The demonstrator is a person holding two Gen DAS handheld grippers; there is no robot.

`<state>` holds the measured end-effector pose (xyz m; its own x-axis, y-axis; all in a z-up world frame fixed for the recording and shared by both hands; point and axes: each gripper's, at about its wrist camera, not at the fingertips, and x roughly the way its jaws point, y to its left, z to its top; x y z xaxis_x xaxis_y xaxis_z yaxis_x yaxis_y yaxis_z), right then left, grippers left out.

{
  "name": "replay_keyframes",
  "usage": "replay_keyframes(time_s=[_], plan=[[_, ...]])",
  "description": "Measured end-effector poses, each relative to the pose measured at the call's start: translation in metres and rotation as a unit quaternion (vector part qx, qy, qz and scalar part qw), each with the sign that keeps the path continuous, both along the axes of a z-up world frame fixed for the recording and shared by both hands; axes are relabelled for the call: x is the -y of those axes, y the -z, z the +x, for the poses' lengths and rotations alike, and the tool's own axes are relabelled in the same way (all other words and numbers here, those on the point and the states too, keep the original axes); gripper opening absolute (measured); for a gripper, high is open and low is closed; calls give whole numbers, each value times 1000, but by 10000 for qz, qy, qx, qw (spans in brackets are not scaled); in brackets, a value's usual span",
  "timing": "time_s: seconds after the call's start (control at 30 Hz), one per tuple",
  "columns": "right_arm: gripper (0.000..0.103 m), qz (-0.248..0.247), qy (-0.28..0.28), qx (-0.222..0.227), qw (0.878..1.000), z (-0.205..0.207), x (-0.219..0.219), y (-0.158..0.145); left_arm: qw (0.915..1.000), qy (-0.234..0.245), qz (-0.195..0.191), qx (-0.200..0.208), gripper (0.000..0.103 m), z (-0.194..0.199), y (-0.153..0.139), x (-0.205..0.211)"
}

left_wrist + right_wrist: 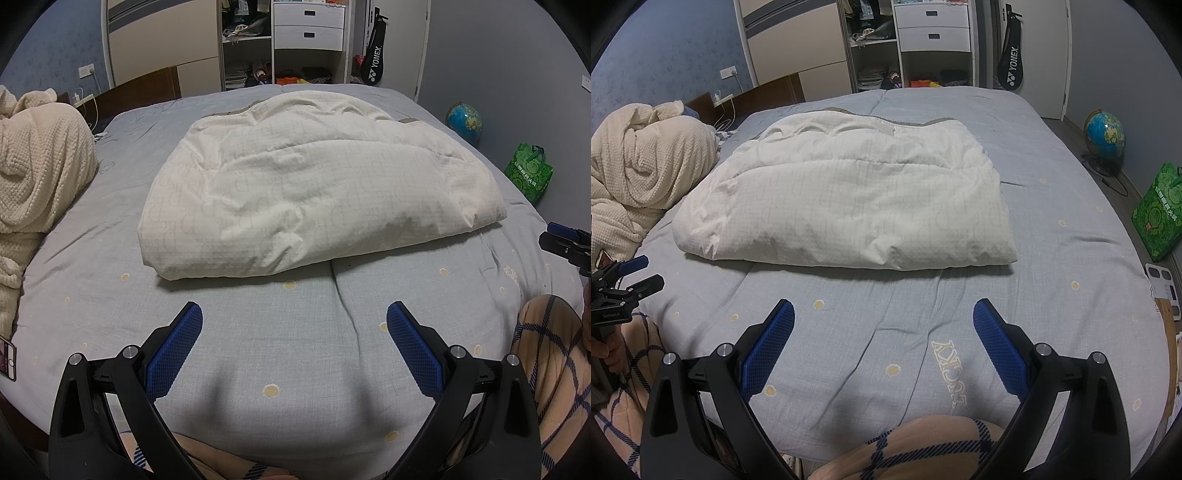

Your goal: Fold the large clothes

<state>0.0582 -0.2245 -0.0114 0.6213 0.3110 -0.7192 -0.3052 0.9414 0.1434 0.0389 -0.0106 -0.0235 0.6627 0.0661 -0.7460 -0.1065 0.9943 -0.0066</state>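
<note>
Billowing folded puffy quilt (317, 184)

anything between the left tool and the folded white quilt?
Nothing: only bare grey bedsheet with small yellow dots and a crease lies between the open left tool and the folded white quilt. The left wrist view shows it.

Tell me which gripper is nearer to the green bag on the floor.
Right. The right gripper hangs open over the bed's near edge on the side where the green bag stands. The left gripper, also open, is farther along that edge, away from the bag.
</note>
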Motion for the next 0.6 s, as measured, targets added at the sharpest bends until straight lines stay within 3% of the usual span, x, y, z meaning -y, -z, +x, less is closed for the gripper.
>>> replay_keyframes(time_s=[0.6], plan=[[93,-1,-4,-1,10000,0,0,0,10000,-11,-11,-19,96,0,2,-1]])
